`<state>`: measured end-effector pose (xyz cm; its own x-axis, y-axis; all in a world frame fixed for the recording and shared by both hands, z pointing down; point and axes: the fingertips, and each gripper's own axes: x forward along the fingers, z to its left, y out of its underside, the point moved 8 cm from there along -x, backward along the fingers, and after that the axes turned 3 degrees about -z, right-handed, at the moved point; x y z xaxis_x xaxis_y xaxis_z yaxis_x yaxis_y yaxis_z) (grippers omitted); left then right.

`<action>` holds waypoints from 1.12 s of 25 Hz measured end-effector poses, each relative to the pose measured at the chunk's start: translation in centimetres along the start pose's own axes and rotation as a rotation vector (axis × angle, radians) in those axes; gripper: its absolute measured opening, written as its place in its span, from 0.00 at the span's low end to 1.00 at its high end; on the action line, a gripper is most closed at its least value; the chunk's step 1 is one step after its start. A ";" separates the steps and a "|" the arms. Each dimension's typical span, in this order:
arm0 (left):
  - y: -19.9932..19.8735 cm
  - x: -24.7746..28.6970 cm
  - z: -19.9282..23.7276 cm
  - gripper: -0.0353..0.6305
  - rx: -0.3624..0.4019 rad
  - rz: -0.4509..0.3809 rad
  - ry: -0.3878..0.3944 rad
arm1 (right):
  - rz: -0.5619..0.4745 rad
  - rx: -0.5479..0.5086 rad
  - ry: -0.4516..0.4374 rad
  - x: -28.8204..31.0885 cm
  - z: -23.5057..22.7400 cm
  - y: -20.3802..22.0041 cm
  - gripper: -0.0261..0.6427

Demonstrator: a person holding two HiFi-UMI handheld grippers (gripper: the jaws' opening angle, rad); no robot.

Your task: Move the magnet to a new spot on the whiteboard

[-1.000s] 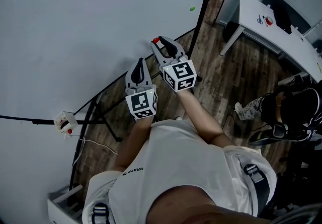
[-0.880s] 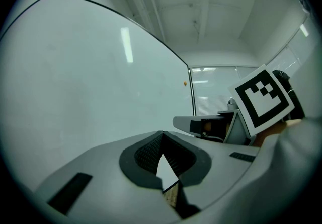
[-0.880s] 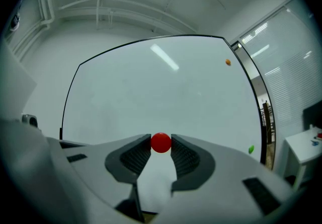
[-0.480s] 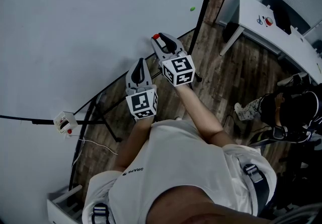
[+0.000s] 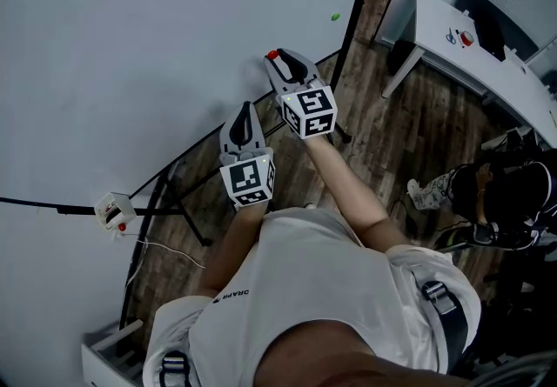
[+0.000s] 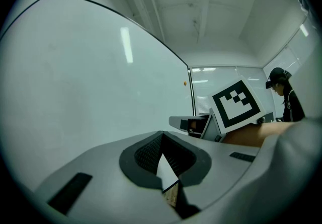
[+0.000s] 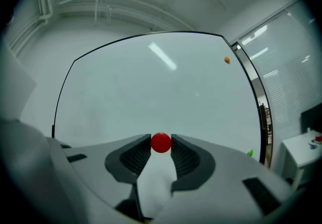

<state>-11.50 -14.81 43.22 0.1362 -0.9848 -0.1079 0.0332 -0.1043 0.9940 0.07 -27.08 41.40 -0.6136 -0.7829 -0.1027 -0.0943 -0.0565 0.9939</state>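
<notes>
A small red magnet (image 7: pixel 161 143) sits pinched between the tips of my right gripper (image 7: pixel 161 145), which is shut on it and faces the whiteboard (image 7: pixel 151 92). In the head view the red magnet (image 5: pixel 272 55) and right gripper (image 5: pixel 278 61) are near the whiteboard's (image 5: pixel 130 46) lower right part. Whether the magnet touches the board I cannot tell. My left gripper (image 5: pixel 244 109) hangs lower and to the left, its jaws shut with nothing between them (image 6: pixel 161 136).
A green magnet (image 5: pixel 335 17) and an orange magnet (image 7: pixel 227 60) stick to the board near its right edge. The board's black frame (image 5: pixel 352 3) runs just right of my grippers. A white desk (image 5: pixel 487 59) and a seated person (image 5: pixel 505 194) are at right.
My right gripper has shifted slightly up the picture toward the board, carrying the red magnet. The left gripper has stayed where it was.
</notes>
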 end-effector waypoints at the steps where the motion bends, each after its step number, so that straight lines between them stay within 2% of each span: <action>1: 0.0 0.1 0.0 0.06 0.001 0.000 0.000 | 0.000 -0.002 0.000 0.2 -0.1 0.0 0.23; 28: -0.1 0.0 0.2 0.06 0.010 0.005 -0.015 | 0.027 0.001 -0.009 3.9 -1.2 1.1 0.23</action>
<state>-11.73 -14.86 43.16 0.1211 -0.9873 -0.1027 0.0224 -0.1007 0.9947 -1.48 -30.98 42.12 -0.6232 -0.7783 -0.0763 -0.0787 -0.0346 0.9963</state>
